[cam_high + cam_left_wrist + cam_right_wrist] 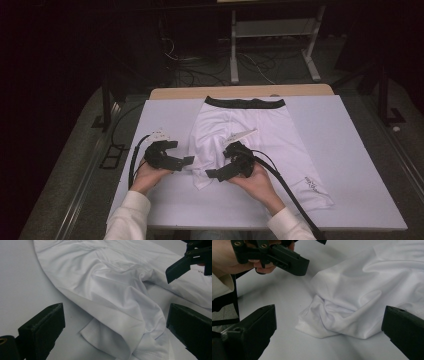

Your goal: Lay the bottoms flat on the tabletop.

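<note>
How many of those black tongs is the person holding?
2. The left tongs sit by the bunched leg of the white shorts; the right tongs face them from the other side. Both open.

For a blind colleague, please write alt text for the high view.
A person's two hands each hold a black gripper, left gripper and right gripper, both open, at the rumpled near-left leg of white shorts. The shorts lie on a pale table, their dark waistband at the far edge.
</note>
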Demonstrator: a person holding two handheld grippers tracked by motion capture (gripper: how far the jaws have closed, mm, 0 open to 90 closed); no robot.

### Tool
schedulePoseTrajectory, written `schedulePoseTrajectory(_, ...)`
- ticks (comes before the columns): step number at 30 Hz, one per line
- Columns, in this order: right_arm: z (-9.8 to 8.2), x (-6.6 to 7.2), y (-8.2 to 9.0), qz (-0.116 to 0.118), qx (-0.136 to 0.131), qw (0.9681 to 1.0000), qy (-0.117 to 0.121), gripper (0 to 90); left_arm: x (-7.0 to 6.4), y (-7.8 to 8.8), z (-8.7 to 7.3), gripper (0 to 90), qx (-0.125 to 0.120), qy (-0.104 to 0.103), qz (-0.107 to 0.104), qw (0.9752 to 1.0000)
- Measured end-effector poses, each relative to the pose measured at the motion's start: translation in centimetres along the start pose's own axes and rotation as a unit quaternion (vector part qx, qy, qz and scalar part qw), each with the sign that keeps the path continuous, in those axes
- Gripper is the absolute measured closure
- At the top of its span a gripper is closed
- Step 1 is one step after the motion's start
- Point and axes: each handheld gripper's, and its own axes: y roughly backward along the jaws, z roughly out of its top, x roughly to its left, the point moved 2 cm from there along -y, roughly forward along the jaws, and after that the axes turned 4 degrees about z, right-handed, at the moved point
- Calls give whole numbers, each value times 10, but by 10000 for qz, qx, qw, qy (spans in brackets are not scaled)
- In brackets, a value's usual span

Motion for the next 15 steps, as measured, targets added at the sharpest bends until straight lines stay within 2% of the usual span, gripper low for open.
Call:
schedulePoseTrajectory(11, -5, 5, -18, 18, 215, 9997, 84, 3, 4, -4, -4, 22, 171, 24, 9, 9999)
schedulePoseTrajectory(15, -7, 7, -23, 95, 257, 9996, 68, 45, 6, -4, -6, 50, 241, 20, -3, 9997)
